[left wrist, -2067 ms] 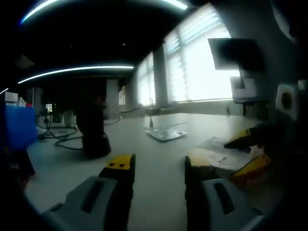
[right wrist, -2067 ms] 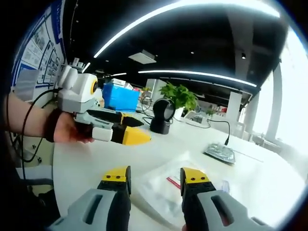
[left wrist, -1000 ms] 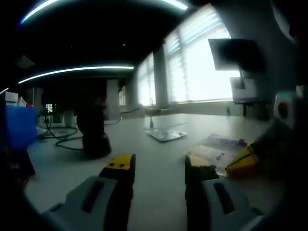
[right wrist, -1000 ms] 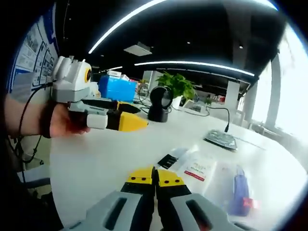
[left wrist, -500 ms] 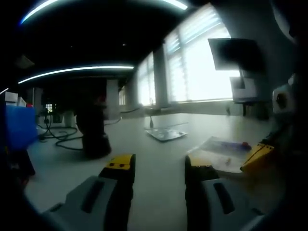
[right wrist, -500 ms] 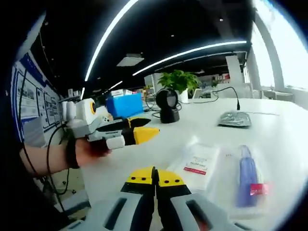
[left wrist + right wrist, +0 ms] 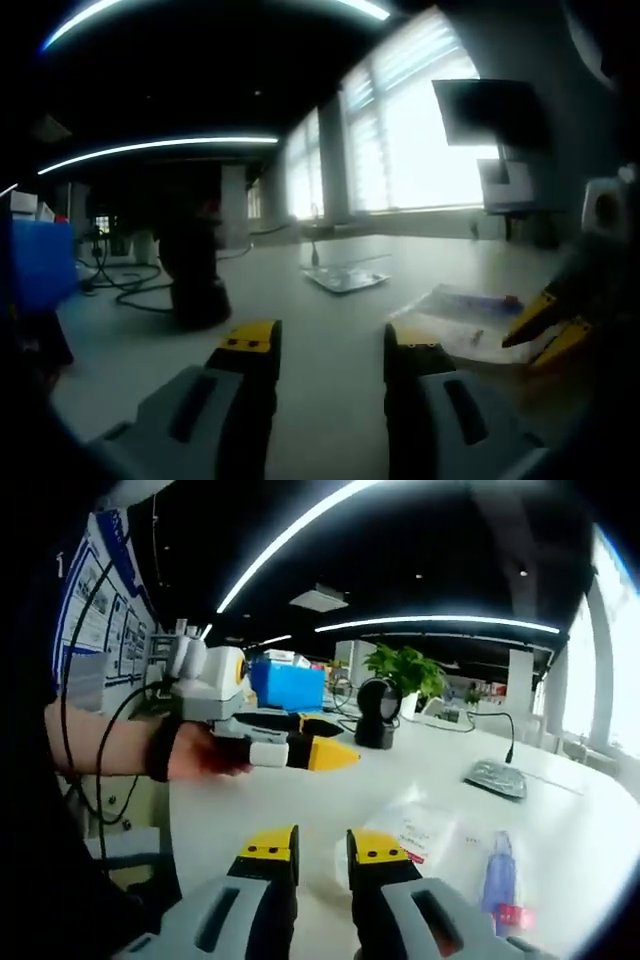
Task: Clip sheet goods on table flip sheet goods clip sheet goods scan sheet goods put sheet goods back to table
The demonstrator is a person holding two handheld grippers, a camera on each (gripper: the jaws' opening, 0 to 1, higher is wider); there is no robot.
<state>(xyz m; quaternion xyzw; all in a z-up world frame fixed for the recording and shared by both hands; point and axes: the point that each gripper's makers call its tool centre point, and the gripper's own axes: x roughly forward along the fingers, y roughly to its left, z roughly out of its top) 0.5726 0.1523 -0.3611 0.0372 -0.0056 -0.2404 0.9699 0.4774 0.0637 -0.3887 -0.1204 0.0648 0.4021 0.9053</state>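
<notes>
The sheet goods, a clear flat bag with a white and red label and a blue tube inside, lies on the white table. My right gripper is open by a narrow gap, its yellow tips at the bag's near left edge, with nothing clamped. In the left gripper view the bag lies right of my left gripper, which is open and empty low over the table. The right gripper's yellow tips stand apart at the bag's far side. A hand holds the left gripper further left.
A black stand scanner sits at the back with a cable. Near it are a blue box and a green plant. A flat silver packet lies beyond the bag.
My right gripper, shut on the bag's edge half a second ago, has parted its jaws and let the bag go onto the table. The left gripper has not moved.
</notes>
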